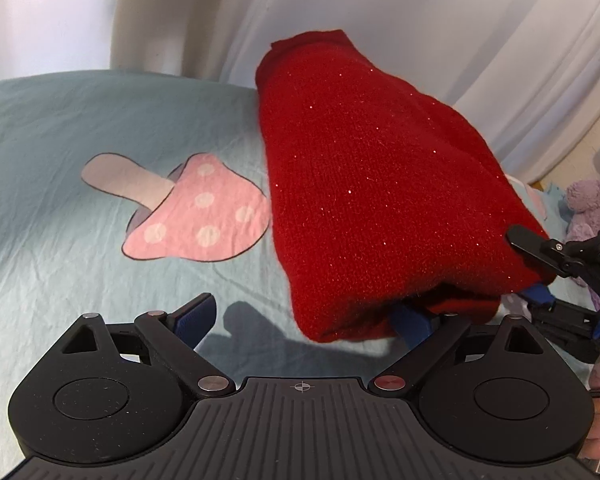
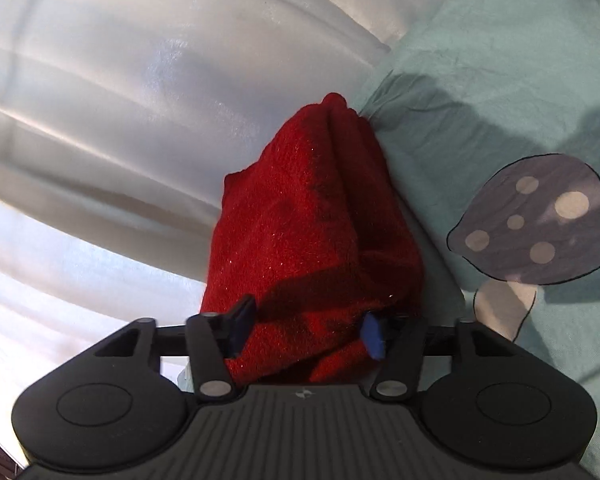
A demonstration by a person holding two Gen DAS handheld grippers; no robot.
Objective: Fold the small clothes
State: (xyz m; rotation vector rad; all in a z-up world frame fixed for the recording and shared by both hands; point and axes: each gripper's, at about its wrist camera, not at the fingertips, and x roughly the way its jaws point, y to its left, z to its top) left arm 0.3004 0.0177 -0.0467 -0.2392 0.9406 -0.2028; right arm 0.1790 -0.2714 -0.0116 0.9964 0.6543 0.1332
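A folded red knit garment (image 1: 364, 184) lies on the pale teal bedsheet (image 1: 60, 128), its far end reaching the sheet's edge below white curtains (image 1: 420, 12). To its left the sheet is open, marked only by a printed pink mushroom (image 1: 196, 212). The left gripper (image 1: 300, 320) stands spread wide: one blue-padded finger (image 1: 196, 316) rests free over bare sheet, the other is tucked under the garment's near fold, pinching nothing. The right gripper (image 2: 306, 330) straddles the garment's right corner, partly closed with cloth filling the gap between its pads (whether they press or merely touch cannot be told). A purple plush toy (image 1: 592, 204) crowds the right margin just beyond that gripper. In the right wrist view, a grey printed mushroom (image 2: 536, 220) lies beside the garment.
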